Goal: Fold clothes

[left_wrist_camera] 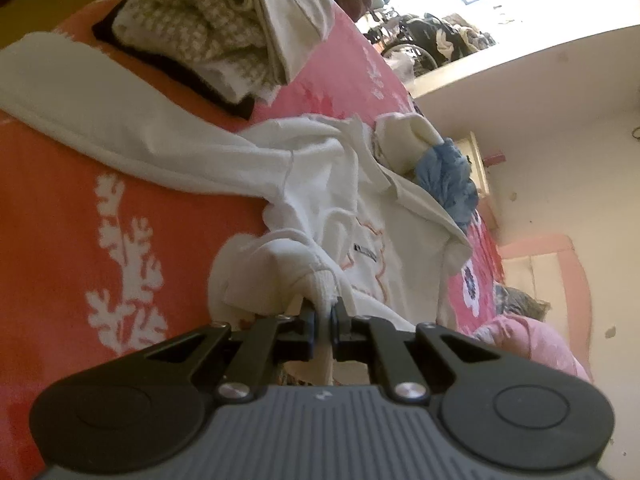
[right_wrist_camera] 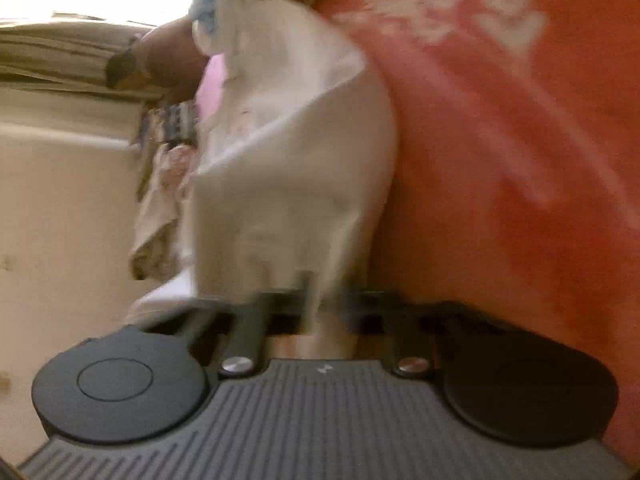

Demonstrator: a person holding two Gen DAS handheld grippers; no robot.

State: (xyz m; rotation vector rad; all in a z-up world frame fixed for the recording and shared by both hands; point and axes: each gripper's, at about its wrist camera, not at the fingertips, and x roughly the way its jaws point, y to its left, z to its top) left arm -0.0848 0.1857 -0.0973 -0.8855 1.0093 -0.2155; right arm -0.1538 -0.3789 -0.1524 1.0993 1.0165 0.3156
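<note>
A white sweatshirt (left_wrist_camera: 344,200) with an orange outline print and a small dark label lies crumpled on the orange-pink floral bedspread (left_wrist_camera: 80,208). One long sleeve (left_wrist_camera: 100,112) stretches out to the left. My left gripper (left_wrist_camera: 325,314) is shut on a ribbed edge of the sweatshirt. In the blurred right wrist view, my right gripper (right_wrist_camera: 326,300) is shut on the white sweatshirt (right_wrist_camera: 288,168), which hangs stretched away from it beside the bedspread (right_wrist_camera: 520,160).
A pile of folded clothes (left_wrist_camera: 208,28), checkered and cream, sits at the far left of the bed. A blue and cream garment (left_wrist_camera: 444,168) lies beyond the sweatshirt. A pink pillow (left_wrist_camera: 532,344) lies at right. A person's arm (right_wrist_camera: 168,64) shows in the right wrist view.
</note>
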